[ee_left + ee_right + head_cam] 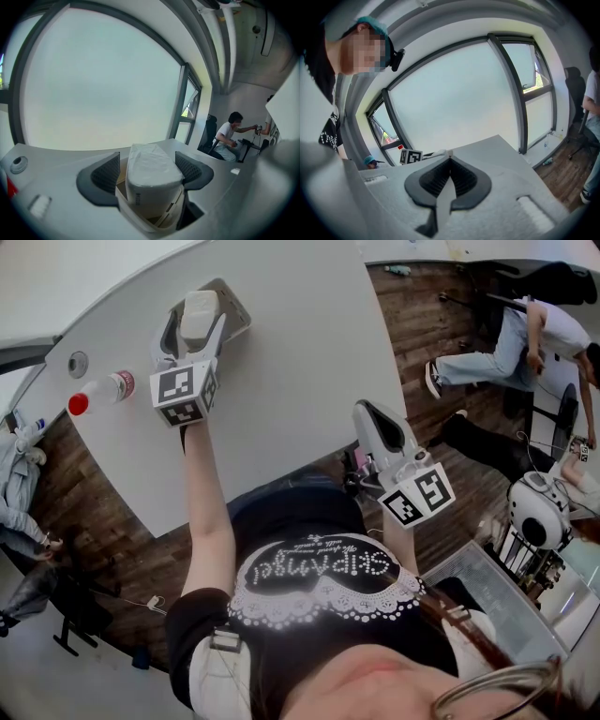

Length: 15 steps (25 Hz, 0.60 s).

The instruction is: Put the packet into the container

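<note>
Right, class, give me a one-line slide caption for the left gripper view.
Left hand-held gripper, jaws apart, straddles the white packet standing in the open container.

The left gripper [147,169] is shown with its jaws spread wide. A white packet [151,177] is positioned between them, seated in an open cream container [139,219] on the white table [51,159]. A seated person [228,137] is visible far right.
</note>
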### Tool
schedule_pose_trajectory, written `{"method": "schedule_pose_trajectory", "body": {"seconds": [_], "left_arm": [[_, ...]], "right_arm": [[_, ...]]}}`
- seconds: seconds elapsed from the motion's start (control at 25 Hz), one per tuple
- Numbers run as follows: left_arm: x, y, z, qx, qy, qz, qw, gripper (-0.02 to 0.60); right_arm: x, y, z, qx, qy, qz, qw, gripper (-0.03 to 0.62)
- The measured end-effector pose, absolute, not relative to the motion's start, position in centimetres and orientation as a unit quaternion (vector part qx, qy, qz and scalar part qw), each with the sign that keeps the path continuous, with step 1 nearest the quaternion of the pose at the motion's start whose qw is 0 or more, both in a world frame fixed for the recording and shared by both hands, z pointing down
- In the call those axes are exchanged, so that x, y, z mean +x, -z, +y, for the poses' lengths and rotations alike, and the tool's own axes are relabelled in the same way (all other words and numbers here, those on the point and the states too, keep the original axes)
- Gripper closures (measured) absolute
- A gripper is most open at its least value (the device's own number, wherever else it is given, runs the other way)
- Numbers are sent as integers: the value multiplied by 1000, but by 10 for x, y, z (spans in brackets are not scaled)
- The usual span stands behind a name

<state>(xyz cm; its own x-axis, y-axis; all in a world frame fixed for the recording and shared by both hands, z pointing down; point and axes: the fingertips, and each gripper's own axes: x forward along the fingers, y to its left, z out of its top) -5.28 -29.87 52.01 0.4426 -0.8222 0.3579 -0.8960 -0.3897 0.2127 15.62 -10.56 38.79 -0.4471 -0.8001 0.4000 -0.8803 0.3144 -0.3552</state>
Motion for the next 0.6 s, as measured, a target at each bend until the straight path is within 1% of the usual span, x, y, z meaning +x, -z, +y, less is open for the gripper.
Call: {"method": "schedule_pose_trajectory", "body": {"seconds": [0.2, 0.36, 0.6], "left_arm": [[-53, -503, -298, 829, -74, -514, 205, 219], [-58, -494, -303, 828, -60, -523, 195, 225], [-71, -478, -301, 822, -47, -538, 179, 261]], "right_arm": [[154, -384, -106, 521, -267, -807, 73, 595], [158, -380, -109, 524, -262, -808, 71, 595], [182, -372, -107, 552, -241, -796, 62, 595]]}}
